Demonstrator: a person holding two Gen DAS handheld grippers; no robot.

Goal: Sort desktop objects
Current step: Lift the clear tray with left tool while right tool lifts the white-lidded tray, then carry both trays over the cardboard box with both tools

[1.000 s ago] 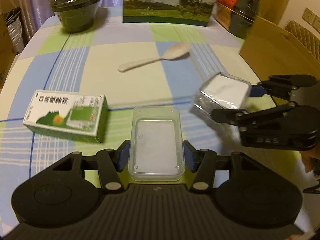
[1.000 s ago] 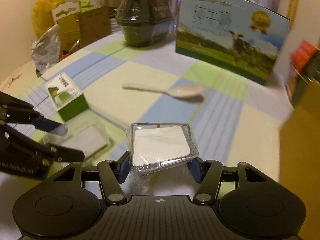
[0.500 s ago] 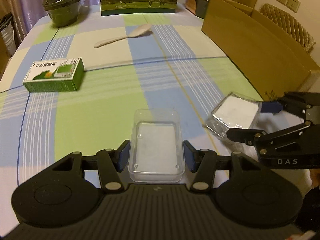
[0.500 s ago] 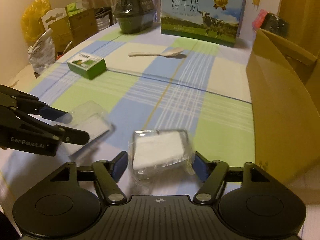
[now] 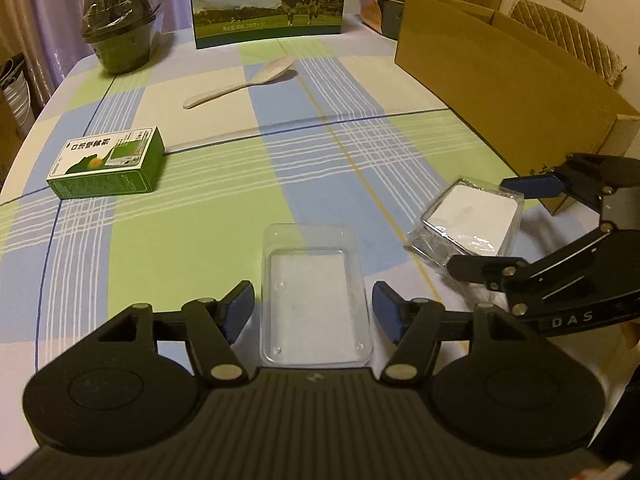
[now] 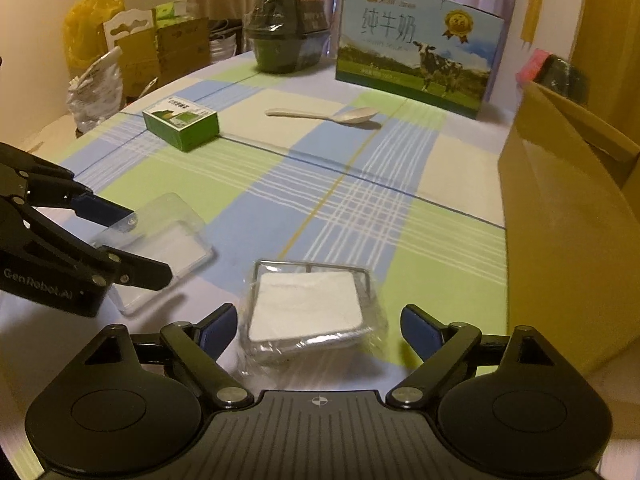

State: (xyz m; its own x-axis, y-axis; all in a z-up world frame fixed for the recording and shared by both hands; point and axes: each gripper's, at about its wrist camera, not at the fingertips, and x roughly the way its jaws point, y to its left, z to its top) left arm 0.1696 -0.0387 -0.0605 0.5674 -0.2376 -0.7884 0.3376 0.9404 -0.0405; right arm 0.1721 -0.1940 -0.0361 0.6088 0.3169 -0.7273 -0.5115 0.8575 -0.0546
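The left gripper (image 5: 314, 306) has its blue-padded fingers spread apart on either side of a clear plastic tray (image 5: 314, 294), with a gap showing between each pad and the tray wall — it grips nothing. The tray lies flat on the checked tablecloth (image 5: 200, 216) near the table's front edge. The right gripper (image 6: 318, 326) is likewise wide open around a wrapped white box (image 6: 310, 310), which sits on the cloth between its fingers, apart from both pads. The two containers lie near each other, the wrapped box to the right of the tray. A brown cardboard box (image 6: 560, 208) stands open just to the right of the wrapped box. Further back on the table are a green medicine carton (image 5: 108, 164), a pale plastic spoon (image 5: 244, 82), a dark wrapped bowl (image 5: 120, 40) and a milk carton case (image 5: 268, 0) printed with a cow.
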